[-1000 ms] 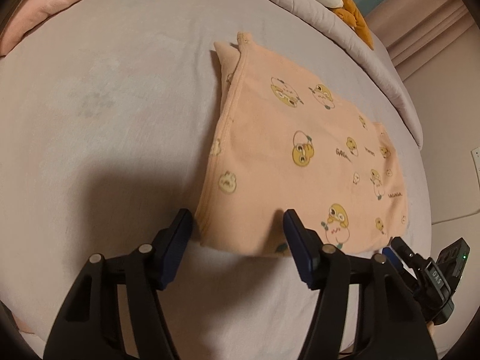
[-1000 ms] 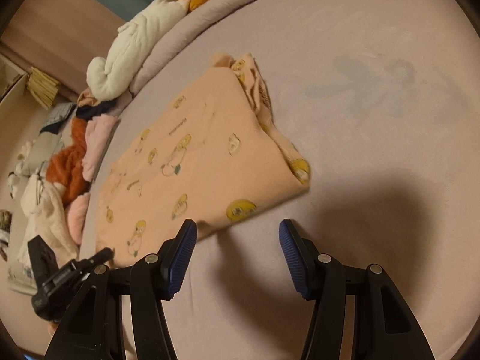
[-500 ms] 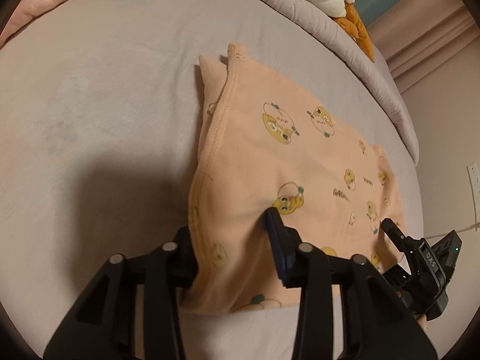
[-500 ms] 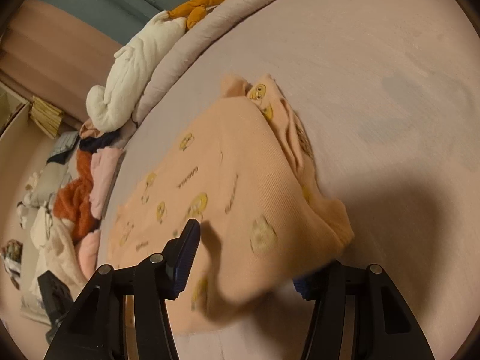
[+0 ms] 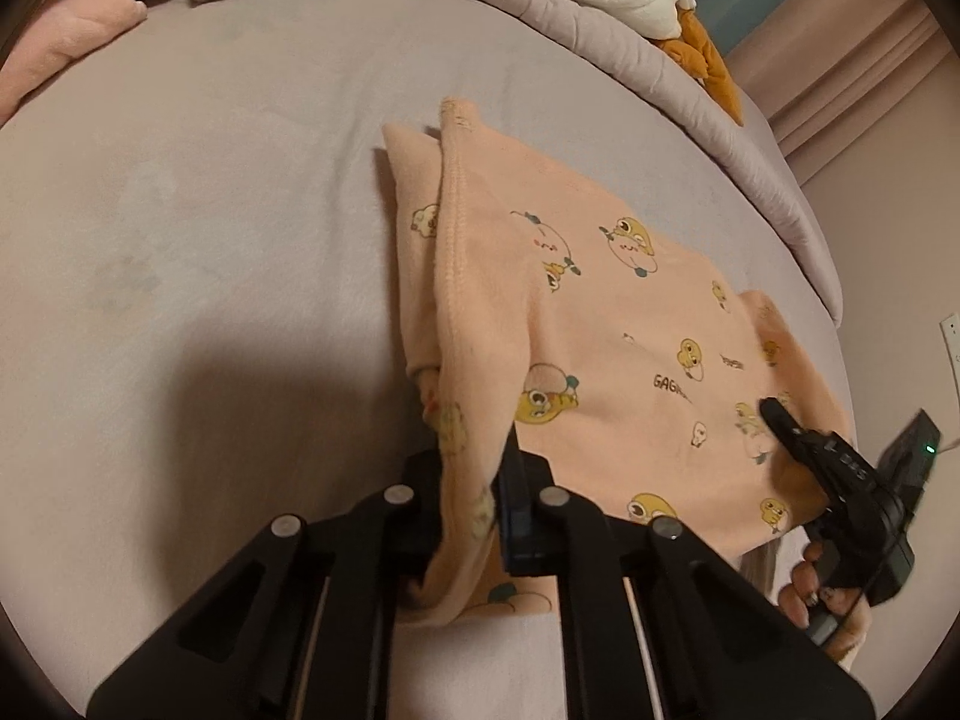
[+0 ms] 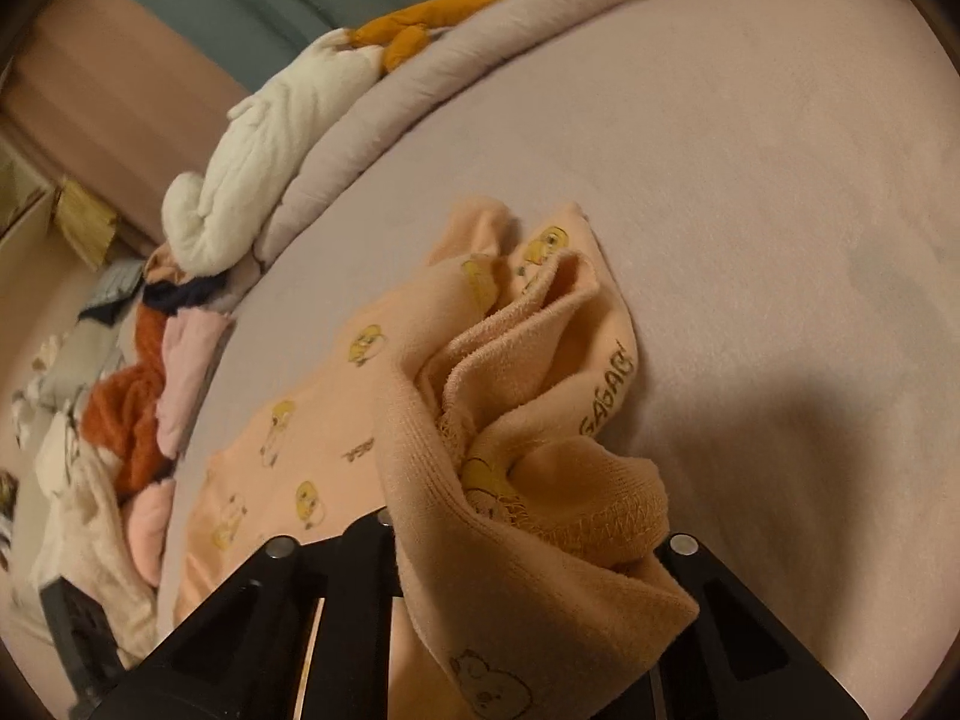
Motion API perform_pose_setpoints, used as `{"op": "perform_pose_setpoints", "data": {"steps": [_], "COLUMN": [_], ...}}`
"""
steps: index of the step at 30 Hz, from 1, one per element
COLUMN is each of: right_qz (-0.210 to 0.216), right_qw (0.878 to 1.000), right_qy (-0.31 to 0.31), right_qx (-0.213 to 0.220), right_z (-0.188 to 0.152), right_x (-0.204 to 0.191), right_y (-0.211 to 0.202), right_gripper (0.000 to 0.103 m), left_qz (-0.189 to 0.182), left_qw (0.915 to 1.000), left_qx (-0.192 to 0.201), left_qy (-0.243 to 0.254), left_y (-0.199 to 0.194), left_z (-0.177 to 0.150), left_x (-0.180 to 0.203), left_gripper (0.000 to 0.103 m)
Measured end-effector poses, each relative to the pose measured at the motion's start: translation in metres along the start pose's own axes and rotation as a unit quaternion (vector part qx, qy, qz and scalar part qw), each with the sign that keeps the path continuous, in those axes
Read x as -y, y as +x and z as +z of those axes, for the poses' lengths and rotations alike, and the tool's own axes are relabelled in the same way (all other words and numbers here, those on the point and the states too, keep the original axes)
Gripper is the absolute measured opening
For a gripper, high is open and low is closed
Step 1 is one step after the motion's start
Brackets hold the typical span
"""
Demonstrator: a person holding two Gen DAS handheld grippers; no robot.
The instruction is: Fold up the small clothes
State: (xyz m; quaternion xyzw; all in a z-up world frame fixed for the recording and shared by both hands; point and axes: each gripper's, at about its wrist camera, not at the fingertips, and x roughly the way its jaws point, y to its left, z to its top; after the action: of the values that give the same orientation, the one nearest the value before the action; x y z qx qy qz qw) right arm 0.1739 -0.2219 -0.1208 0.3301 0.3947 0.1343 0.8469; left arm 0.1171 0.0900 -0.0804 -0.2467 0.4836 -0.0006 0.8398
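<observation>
The bed [image 5: 210, 210] fills most of both views — a broad, matt, mauve-grey sheet, smooth and slightly napped, with a padded quilt edge [image 5: 690, 78] curving along its far side. On it lies the task's thing, a small peach garment [image 5: 630, 312] of soft fleecy knit printed with yellow cartoon ducks, already doubled so that its stitched hems stack along one side.

The step in hand looks like the next fold: both near corners are being taken up. The left gripper [image 5: 474, 480] is clamped tight on the garment's near left corner, the cloth bunched between its blue pads. The right gripper [image 6: 528, 546] has the opposite near corner; its jaws are closing, with a thick wad of layered fabric between them, and the cloth drapes over the fingers so the pads themselves are hidden. Ribbed cuff and overlocked seam show in that bundle.

The next move probably calls for lifting both corners together and carrying them over toward the far edge, keeping the layers even — the right-hand bundle is crumpled and may need a shake.

Smaller things sit at the margin: a cream plush toy [image 6: 270, 150] on the quilt and a heap of mixed clothes [image 6: 126, 420] beyond.
</observation>
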Motion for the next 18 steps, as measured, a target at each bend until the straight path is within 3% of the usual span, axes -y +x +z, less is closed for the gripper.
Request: {"op": "perform_pose_setpoints", "data": {"steps": [4, 18], "right_qz": [0.014, -0.04], "right_qw": [1.0, 0.996], "right_qy": [-0.012, -0.077], "right_qx": [0.006, 0.031], "right_z": [-0.002, -0.013], "right_x": [-0.006, -0.026], "right_y": [-0.026, -0.1], "right_gripper": [0.016, 0.016], "left_qz": [0.001, -0.013], "left_qw": [1.0, 0.9982], "left_qx": [-0.004, -0.043], "left_qy": [0.002, 0.039], "left_y": [-0.009, -0.034], "left_z": [-0.008, -0.07], "left_x": [0.004, 0.03], "left_gripper": [0.008, 0.009]}}
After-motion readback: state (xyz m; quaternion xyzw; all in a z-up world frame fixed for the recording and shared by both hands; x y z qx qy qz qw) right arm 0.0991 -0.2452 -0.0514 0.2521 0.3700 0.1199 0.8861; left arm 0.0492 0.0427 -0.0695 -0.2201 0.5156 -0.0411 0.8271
